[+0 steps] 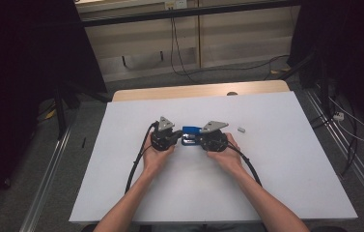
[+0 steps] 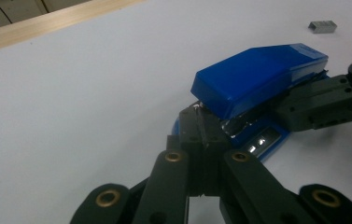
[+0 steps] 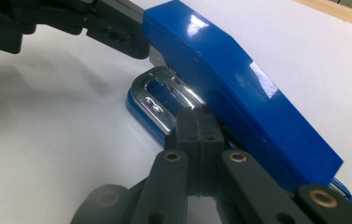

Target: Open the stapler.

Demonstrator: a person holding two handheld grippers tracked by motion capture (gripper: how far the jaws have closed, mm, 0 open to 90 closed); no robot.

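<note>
Blue stapler (image 1: 190, 130) pinched between both closed grippers, left (image 2: 200, 133) and right (image 3: 197, 128); loading step; next: staple strip (image 1: 241, 129) pickup.

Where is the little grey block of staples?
In the high view, the staple strip lies alone on the white table, right of the blue stapler.

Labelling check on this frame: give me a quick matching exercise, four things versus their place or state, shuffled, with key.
1. stapler
2. strip of staples
3. left gripper
4. wooden strip

a. along the table's far edge
b. jaws shut, tips at the blue top's end
c. blue, between the two grippers
d. small, grey, lying alone on the white table

Pairs: 1-c, 2-d, 3-b, 4-a
</note>
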